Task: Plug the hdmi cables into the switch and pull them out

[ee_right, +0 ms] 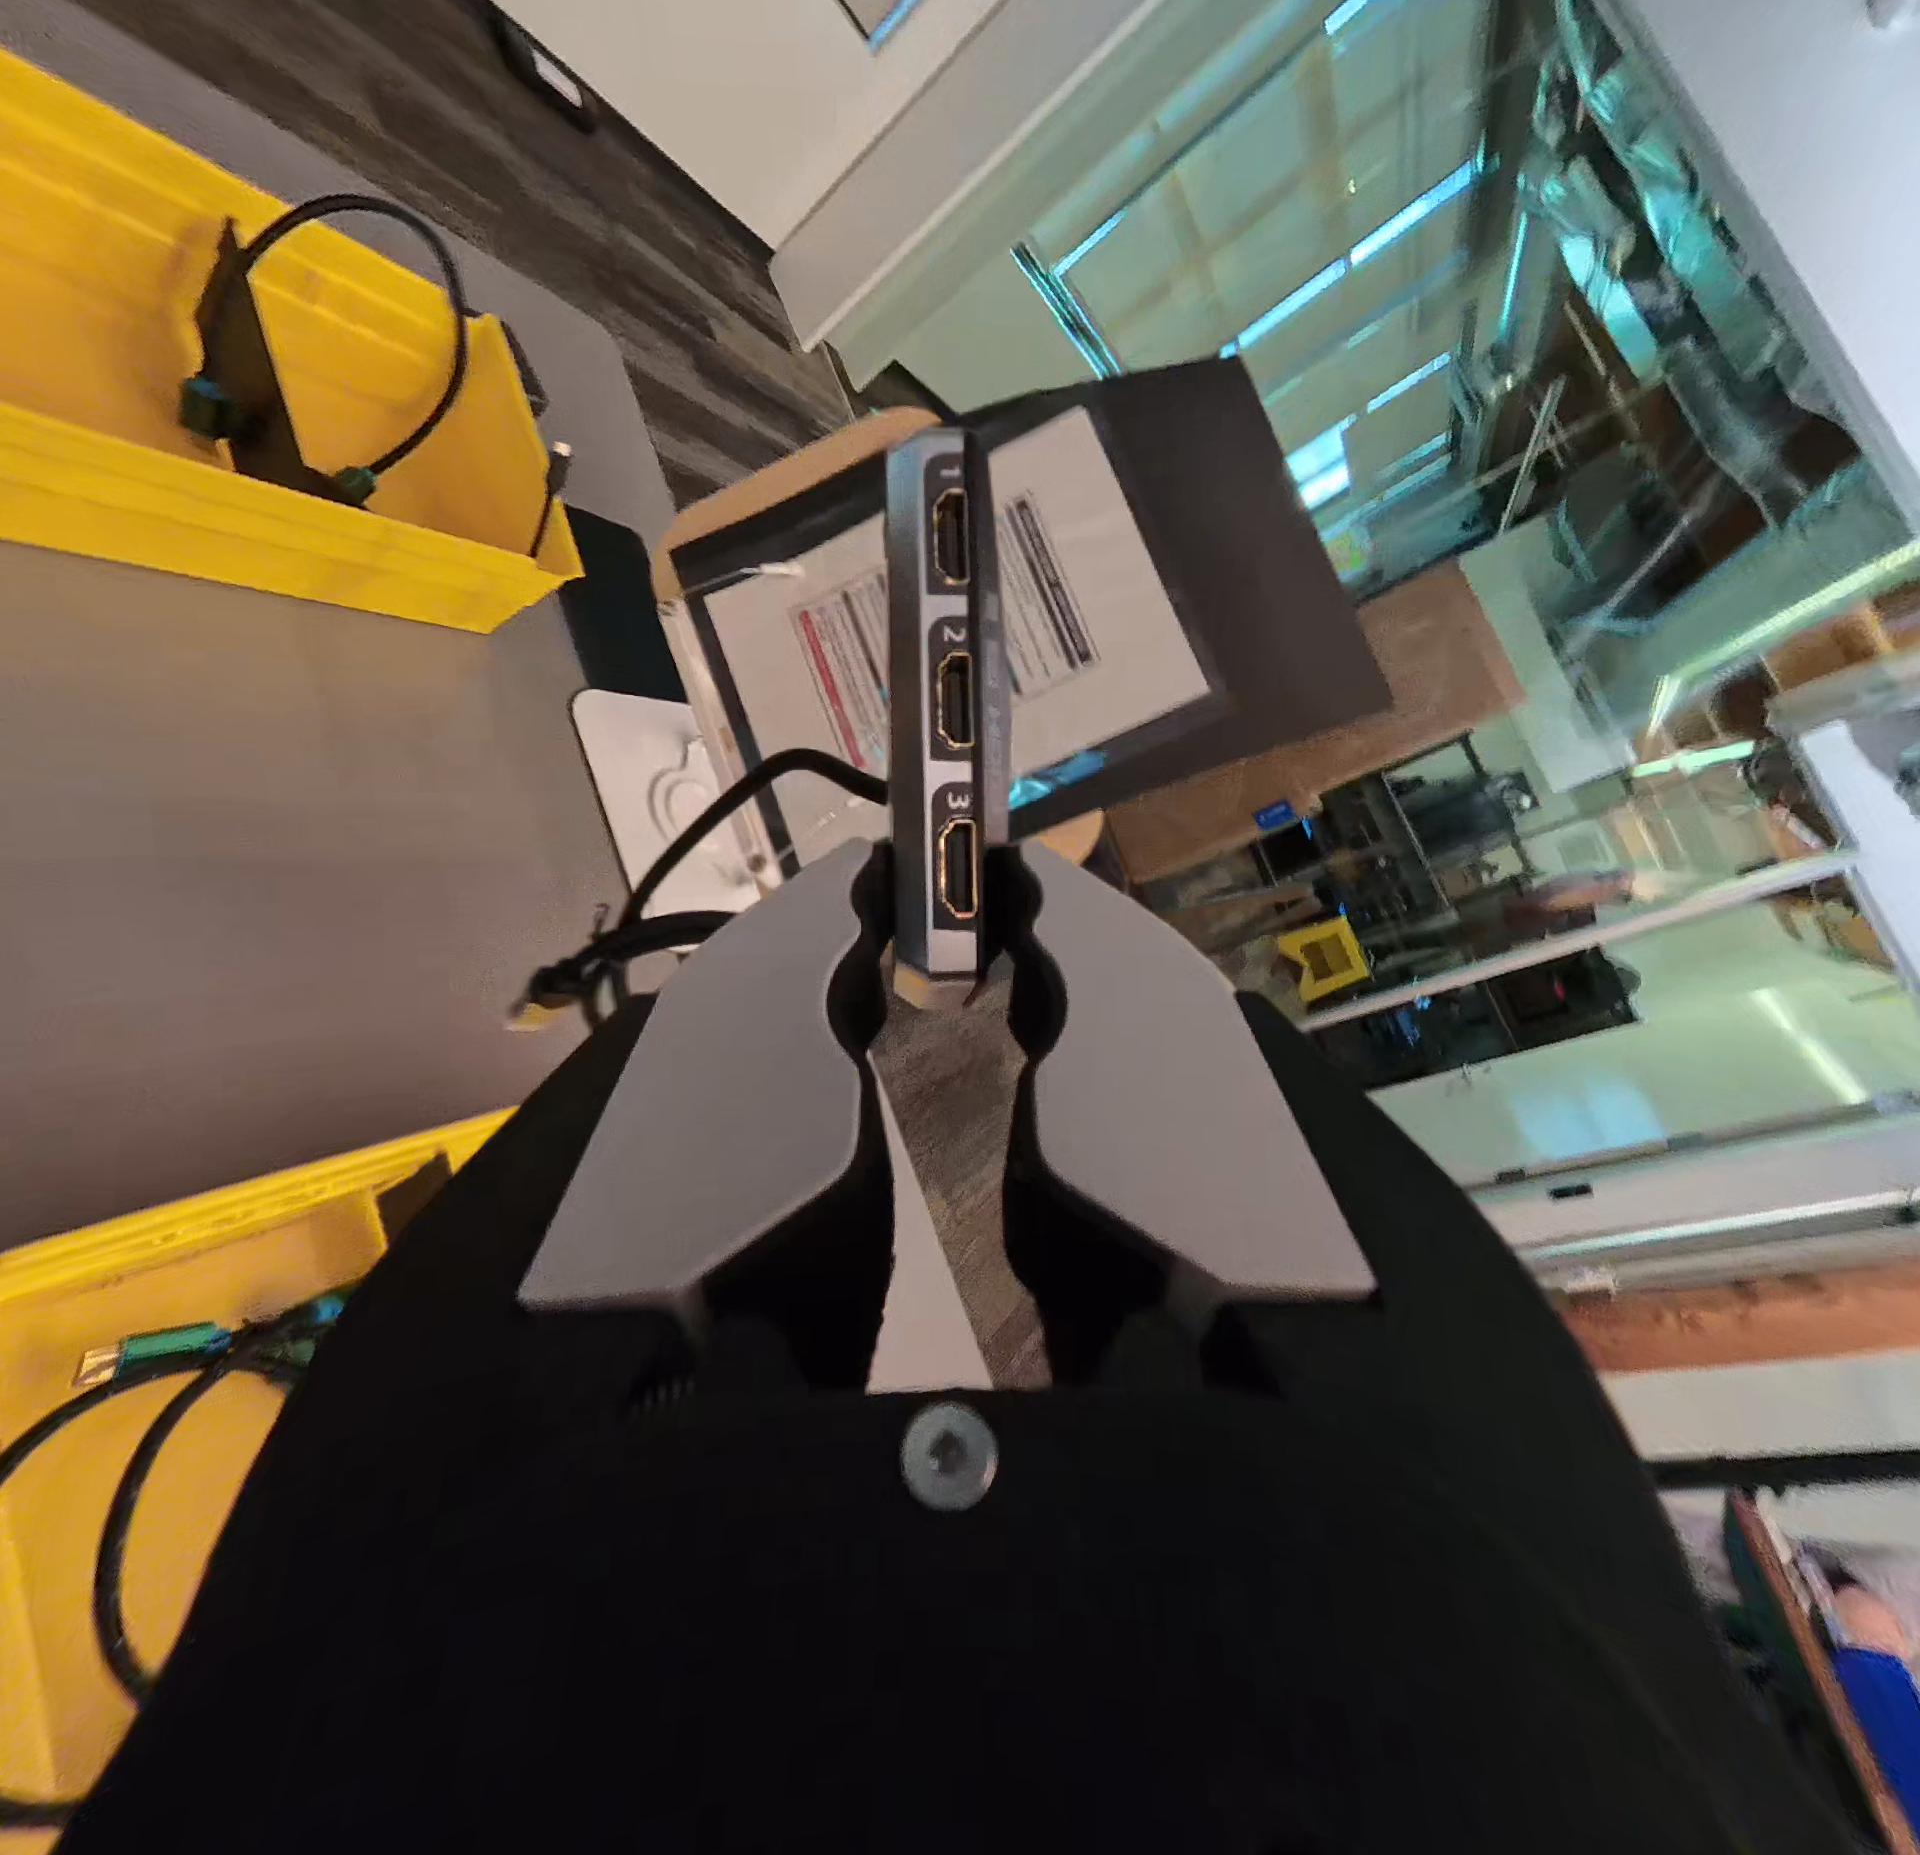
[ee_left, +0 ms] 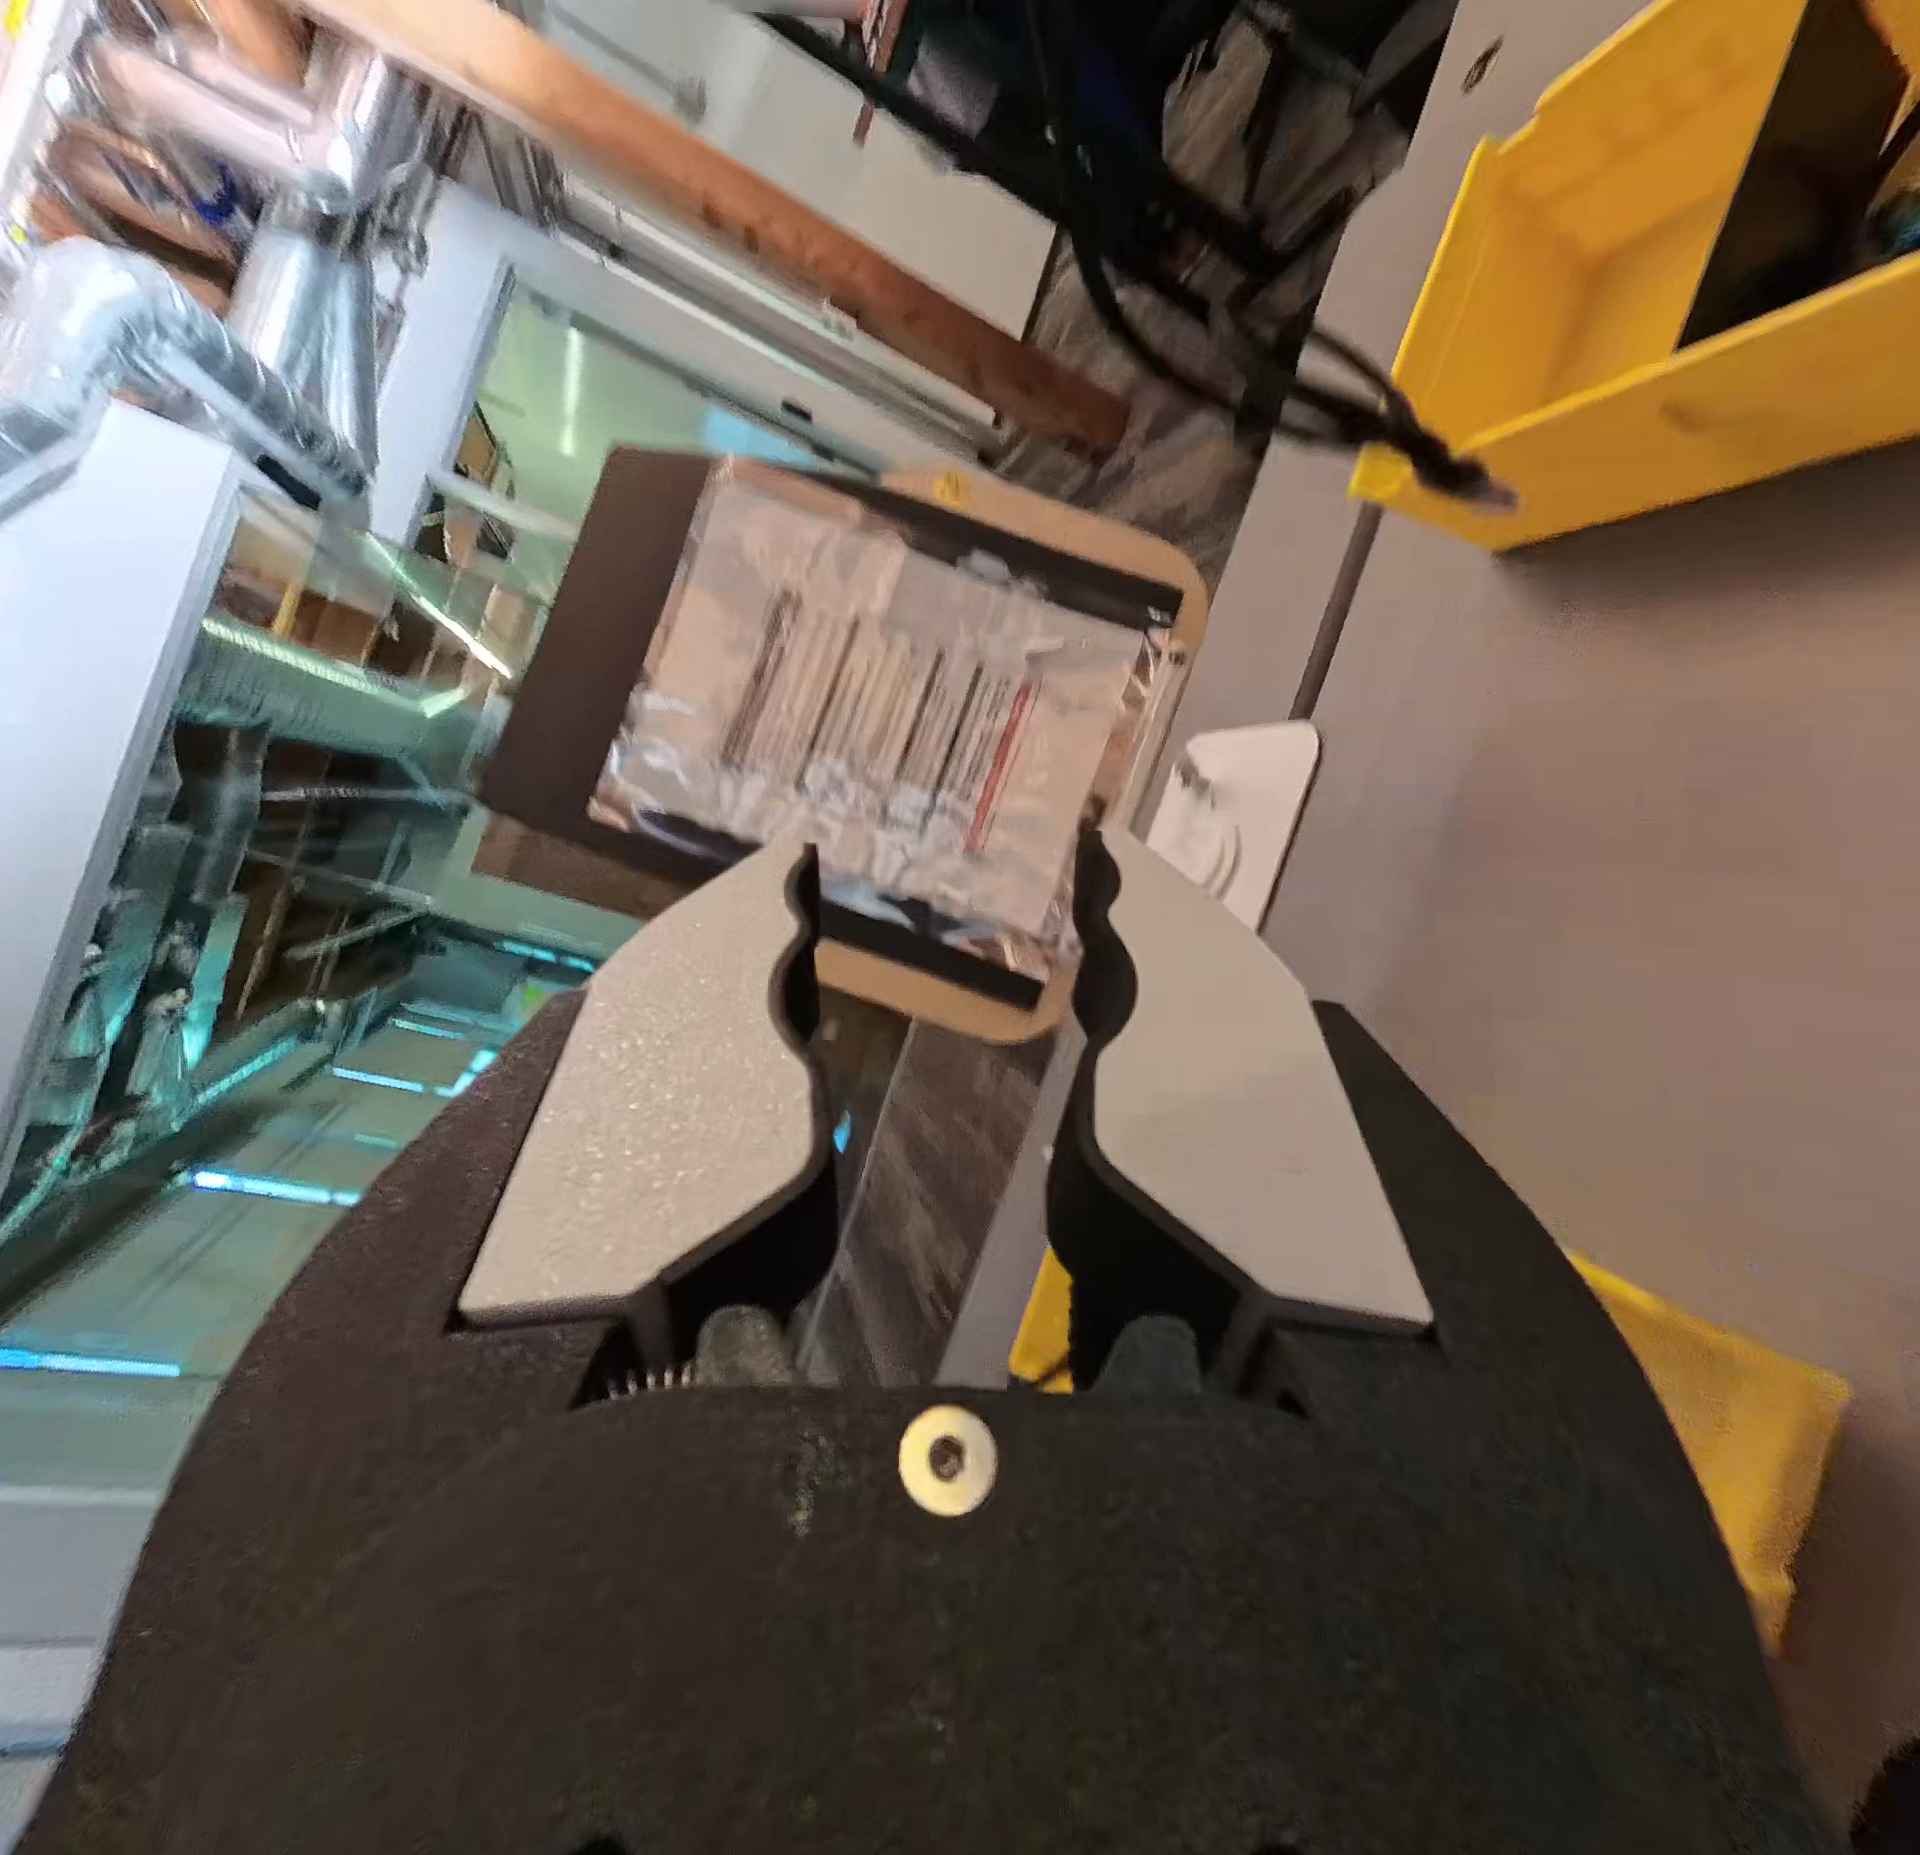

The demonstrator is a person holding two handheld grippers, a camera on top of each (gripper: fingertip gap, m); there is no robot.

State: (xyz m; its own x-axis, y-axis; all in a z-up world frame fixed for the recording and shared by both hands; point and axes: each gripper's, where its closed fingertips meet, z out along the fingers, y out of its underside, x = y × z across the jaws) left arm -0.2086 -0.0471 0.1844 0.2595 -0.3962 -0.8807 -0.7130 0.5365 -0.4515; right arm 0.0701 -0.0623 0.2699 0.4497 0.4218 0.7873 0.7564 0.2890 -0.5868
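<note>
My right gripper (ee_right: 943,896) is shut on the grey HDMI switch (ee_right: 940,683) and holds it on end in the air, its three ports empty and facing the camera. The switch's own black cable (ee_right: 717,818) hangs off its left side and ends in a gold plug (ee_right: 535,1010) on the grey table (ee_right: 260,870). My left gripper (ee_left: 945,870) is open and empty, raised above the table edge. A black cable (ee_left: 1382,423) with a plug hangs over the lip of a yellow bin (ee_left: 1621,278) at the upper right of the left wrist view.
Yellow bins (ee_right: 260,517) with short black cables stand on the table at left, another yellow bin (ee_right: 135,1390) with cables lies nearer. A framed instruction sheet (ee_left: 894,693) and a white card (ee_left: 1236,818) stand at the table's far edge. Glass walls and shelving lie beyond. Left tips to right tips: about 30 cm.
</note>
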